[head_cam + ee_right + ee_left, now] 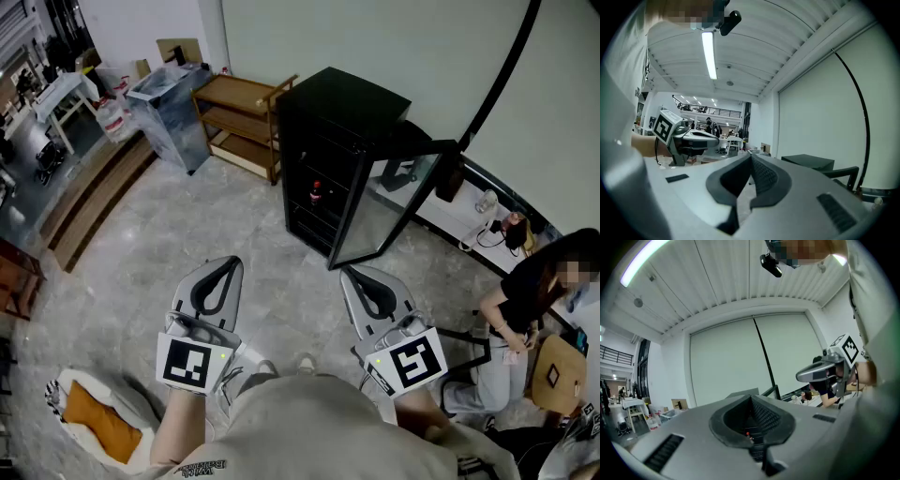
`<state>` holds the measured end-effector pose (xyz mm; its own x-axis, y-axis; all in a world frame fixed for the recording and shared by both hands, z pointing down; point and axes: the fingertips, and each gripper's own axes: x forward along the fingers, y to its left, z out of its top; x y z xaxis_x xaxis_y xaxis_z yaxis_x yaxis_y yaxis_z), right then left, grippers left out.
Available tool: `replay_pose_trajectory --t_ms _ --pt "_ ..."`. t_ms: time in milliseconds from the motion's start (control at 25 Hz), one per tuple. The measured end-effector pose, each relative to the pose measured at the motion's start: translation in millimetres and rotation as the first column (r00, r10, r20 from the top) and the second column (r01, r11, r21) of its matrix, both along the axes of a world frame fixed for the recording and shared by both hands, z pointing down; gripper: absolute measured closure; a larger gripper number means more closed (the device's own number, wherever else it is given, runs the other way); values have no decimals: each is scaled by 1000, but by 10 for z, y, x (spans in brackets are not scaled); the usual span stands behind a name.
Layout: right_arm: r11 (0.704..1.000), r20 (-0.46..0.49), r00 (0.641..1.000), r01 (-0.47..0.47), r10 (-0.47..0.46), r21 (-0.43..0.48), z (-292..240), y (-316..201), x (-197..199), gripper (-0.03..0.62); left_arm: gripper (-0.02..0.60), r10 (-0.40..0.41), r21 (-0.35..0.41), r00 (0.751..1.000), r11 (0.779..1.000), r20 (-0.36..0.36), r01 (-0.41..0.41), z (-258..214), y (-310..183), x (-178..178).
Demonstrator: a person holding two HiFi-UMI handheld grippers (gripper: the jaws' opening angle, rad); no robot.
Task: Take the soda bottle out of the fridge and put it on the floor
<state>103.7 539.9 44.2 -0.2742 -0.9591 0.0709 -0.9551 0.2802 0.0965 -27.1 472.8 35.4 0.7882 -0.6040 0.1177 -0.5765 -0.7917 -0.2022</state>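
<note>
Reading both pairs of jaws as pressed together, with nothing gripped: left gripper [751, 398], right gripper [751, 157]. In the head view I hold them side by side, lower middle of frame, over the grey floor [141, 253]. Soda bottle [316, 194] sits on a shelf inside the black fridge [342, 103], centre frame, well apart from both grippers. Glass door [389, 206] hangs open toward frame right.

The grey marbled floor [187, 253] carries a black fridge [333, 112] at one o'clock, its glass door swung open. A low wooden rack [239, 117] stands at eleven o'clock, just beside a plastic-wrapped bin [173, 112]. A white and orange cushion [94, 422] lies at seven o'clock. A dark bottle [316, 194] stands on a fridge shelf.
</note>
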Motion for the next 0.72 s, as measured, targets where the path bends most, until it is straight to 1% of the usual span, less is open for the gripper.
replay_pose_trajectory --t_ms 160,440,720 --pt "1000 38 999 -10 10 11 18 9 136 600 574 0 0 1000 1000 -9 0 13 10 69" --pt "1000 85 996 -22 20 17 67 -5 275 600 574 -6 -6 1000 1000 4 6 98 23 152" --pt "1000 63 998 -21 23 -18 174 -96 320 600 574 -8 3 999 1000 31 8 151 -34 193"
